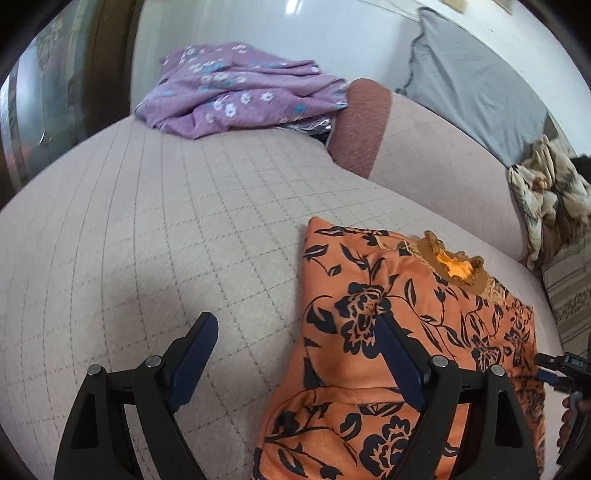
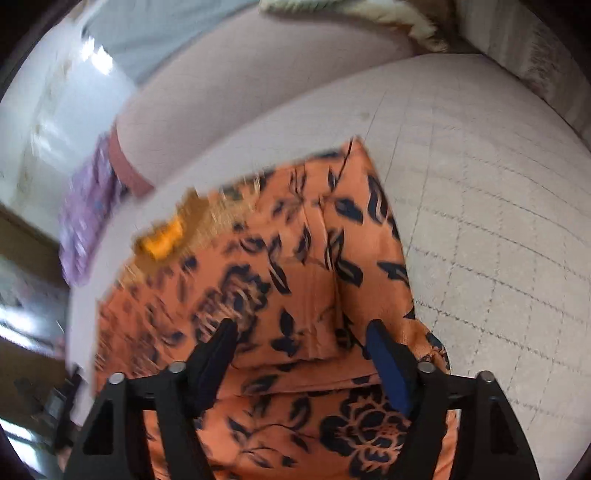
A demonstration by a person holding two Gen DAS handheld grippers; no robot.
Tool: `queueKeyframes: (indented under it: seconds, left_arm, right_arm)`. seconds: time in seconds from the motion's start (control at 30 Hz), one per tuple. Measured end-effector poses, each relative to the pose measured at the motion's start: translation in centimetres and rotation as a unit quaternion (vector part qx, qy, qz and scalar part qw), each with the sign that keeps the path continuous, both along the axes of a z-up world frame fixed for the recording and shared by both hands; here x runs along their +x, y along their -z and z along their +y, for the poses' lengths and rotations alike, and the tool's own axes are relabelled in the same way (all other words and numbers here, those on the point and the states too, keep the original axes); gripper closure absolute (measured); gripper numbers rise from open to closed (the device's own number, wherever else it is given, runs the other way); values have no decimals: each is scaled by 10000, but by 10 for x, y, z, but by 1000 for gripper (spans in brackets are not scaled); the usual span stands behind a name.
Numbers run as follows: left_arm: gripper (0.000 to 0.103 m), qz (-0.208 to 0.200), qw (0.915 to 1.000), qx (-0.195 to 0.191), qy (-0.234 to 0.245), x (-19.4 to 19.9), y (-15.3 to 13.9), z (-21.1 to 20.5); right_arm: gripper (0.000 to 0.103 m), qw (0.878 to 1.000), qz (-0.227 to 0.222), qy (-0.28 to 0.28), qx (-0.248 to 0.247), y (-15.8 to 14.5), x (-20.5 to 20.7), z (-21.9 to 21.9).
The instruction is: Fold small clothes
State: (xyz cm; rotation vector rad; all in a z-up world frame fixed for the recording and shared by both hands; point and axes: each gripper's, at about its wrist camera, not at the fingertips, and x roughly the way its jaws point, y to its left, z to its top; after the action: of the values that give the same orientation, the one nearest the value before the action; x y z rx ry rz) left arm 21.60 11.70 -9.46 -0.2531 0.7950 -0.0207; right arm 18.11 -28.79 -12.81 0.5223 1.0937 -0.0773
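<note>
— Where do you stand?
— Your left gripper (image 1: 295, 332) and right gripper (image 2: 301, 334) gape, holding nothing; the orange garment (image 1: 399, 332) lies partly folded on the quilted sofa (image 1: 147, 221).
— Risk?
— Pinch one layer only and your fold could slide apart.

Quilted beige sofa seat (image 1: 166, 221) fills the middle, grey pillow (image 1: 476, 92) at two o'clock, glossy white wall (image 1: 295, 33) at twelve.

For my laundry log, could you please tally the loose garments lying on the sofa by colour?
Orange with black flowers: 1, the orange garment
Purple with small flowers: 1, the purple garment
Total: 2
</note>
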Motion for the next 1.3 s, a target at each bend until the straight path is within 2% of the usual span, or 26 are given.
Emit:
queueKeyframes:
  seconds: [0.03, 0.07, 0.1, 0.17, 0.33, 0.4, 0.43, 0.47, 0.5, 0.53, 0.57, 0.6, 0.67, 0.73, 0.8, 0.83, 0.9, 0.93, 0.97, 1.0, 1.03, 1.07, 1.1, 1.13, 1.2, 1.3]
  left_arm:
    - [16, -3, 10000, 58, 32, 0, 0, -2]
    - [16, 9, 9999, 90, 49, 1, 1, -3]
    - [16, 24, 9999, 104, 68, 1, 2, -4]
    - [16, -2, 9999, 133, 76, 2, 1, -4]
    - [16, -341, 9993, 137, 53, -4, -12, -5]
    - [15, -136, 9993, 340, 108, 3, -4, -11]
    - [14, 168, 9985, 490, 168, 9, 7, -15]
    - [14, 572, 9959, 661, 215, 17, 22, -17]
    - [14, 974, 9919, 785, 218, 23, 37, -18]
    - [12, 772, 9936, 803, 161, 21, 37, -18]
    - [12, 742, 9936, 845, 136, 20, 32, -20]
    - [13, 756, 9933, 853, 191, 20, 30, -22]
    - [12, 789, 9932, 826, 219, 20, 32, -22]
    - [12, 789, 9937, 773, 200, 21, 31, -21]
    - [12, 790, 9939, 749, 200, 21, 31, -21]
    - [12, 782, 9939, 754, 200, 21, 32, -21]
    - [12, 765, 9939, 766, 204, 20, 32, -21]
    - [12, 756, 9940, 758, 206, 19, 33, -20]
    - [12, 757, 9942, 730, 221, 19, 34, -19]
    - [12, 758, 9944, 701, 239, 19, 34, -18]
    - [12, 759, 9946, 665, 257, 20, 35, -16]
    - [13, 736, 9950, 613, 274, 20, 35, -14]
    - [13, 711, 9956, 553, 274, 19, 34, -12]
    - [13, 691, 9962, 468, 266, 19, 34, -9]
    - [13, 598, 9974, 319, 251, 15, 32, -5]
    - [13, 410, 9983, 190, 368, -9, 19, 3]
  right_arm:
    - [39, 9998, 124, -92, -121, 5, 6, 4]
    - [49, 9994, 194, -152, -258, 9, 9, 7]
    - [72, 9984, 275, -197, -450, 10, 13, 10]
    - [92, 9970, 378, -211, -634, 7, 19, 13]
    - [93, 9849, 169, -582, -1621, -31, 19, 43]
    - [88, 9818, 325, -555, -1785, -15, 20, 44]
    - [88, 9859, 511, -591, -1483, 0, 22, 39]
    - [86, 9872, 517, -531, -1409, 6, 21, 40]
    - [76, 9877, 374, -440, -1451, 2, 18, 42]
    - [64, 9890, 311, -346, -1402, -2, 17, 41]
    - [37, 9914, 275, -262, -1249, -5, 17, 41]
    - [34, 9929, 175, -186, -1158, -11, 15, 39]
    - [34, 9915, -202, 9, -1288, -33, 15, 39]
    - [34, 9907, -663, 76, -1189, -54, 14, 38]
    - [34, 9928, -1151, -188, -274, -65, 26, 43]
    - [34, 9918, -1201, -350, 251, -60, 35, 41]
    - [34, 9894, -1019, -572, 860, -38, 59, 42]
    - [34, 9893, -932, -588, 954, -25, 69, 40]
    - [34, 9928, -609, -440, 929, 2, 86, 29]
    - [53, 9958, -269, -163, 859, 21, 90, 19]
    - [59, 9923, -223, 368, 1159, 35, 84, 3]
    - [54, 9853, -454, 784, 1446, 31, 75, -7]
    - [34, 9863, -609, 778, 1318, 20, 69, -6]
    - [27, 9910, -700, 588, 973, 9, 63, 2]
    - [25, 9966, -658, 252, 421, -10, 41, 15]
    - [25, 9967, -679, 142, 416, -26, -6, 12]
